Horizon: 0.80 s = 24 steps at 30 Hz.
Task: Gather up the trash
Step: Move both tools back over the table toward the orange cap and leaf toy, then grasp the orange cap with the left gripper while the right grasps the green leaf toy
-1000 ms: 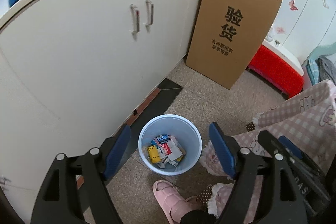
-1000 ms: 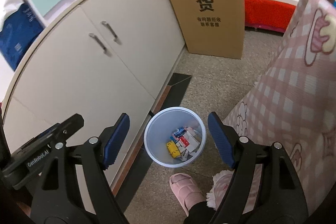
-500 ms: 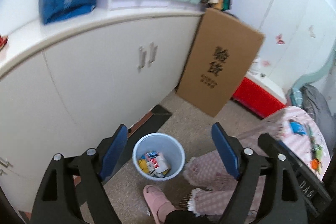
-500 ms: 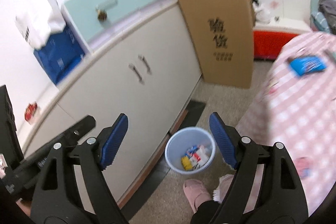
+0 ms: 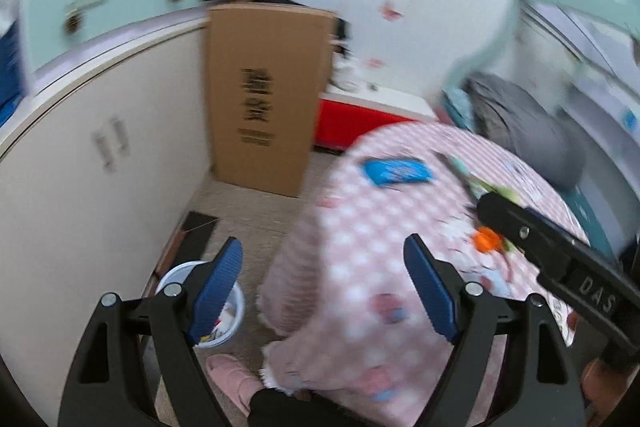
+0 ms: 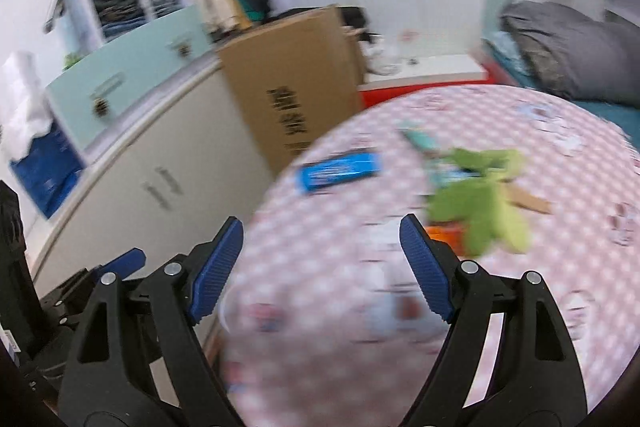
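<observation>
Both tools are standing with jaws apart and empty: the left gripper (image 5: 323,285) is hanging above a round pale-blue plastic bin (image 5: 232,323) holding wrappers on the floor; the right gripper (image 6: 321,265) is facing a pink checked tablecloth (image 6: 400,307) bearing a flat blue packet (image 6: 340,169) and crumpled green wrapper (image 6: 480,199).

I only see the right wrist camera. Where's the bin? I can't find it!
Observer: The left wrist view shows the bin on the floor by the cupboard, partly behind a finger of the left claw.
Operator: Is there stuff in it?
Observer: Yes, a few wrappers show inside, too blurred to tell apart.
Operator: Is a foot near it?
Observer: A pink slipper sits on the floor right beside it.
</observation>
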Each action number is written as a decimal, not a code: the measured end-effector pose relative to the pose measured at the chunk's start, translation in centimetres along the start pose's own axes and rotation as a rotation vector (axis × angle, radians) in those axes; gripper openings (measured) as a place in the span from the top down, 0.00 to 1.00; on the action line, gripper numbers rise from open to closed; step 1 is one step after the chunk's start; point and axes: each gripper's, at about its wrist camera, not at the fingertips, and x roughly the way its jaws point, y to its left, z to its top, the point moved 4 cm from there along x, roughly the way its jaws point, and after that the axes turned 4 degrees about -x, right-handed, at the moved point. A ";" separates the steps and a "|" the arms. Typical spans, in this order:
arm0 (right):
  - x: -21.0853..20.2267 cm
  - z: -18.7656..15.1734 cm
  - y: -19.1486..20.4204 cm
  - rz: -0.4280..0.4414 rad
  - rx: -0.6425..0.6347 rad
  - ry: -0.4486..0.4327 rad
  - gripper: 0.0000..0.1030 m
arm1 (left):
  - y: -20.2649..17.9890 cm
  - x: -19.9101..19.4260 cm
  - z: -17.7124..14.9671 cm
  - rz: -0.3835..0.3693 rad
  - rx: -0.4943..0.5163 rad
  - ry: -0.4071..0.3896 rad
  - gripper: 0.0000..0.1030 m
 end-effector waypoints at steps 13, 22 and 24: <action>-1.5 -1.4 -14.2 -0.155 0.148 0.030 0.23 | -14.6 8.0 -2.8 -0.131 0.317 0.114 0.23; -0.6 -2.1 -15.7 -0.137 0.161 0.056 0.23 | -16.9 11.3 -3.5 -0.162 0.334 0.197 0.35; -0.5 -2.2 -15.8 -0.139 0.162 0.058 0.23 | -17.0 11.5 -3.3 -0.167 0.329 0.202 0.39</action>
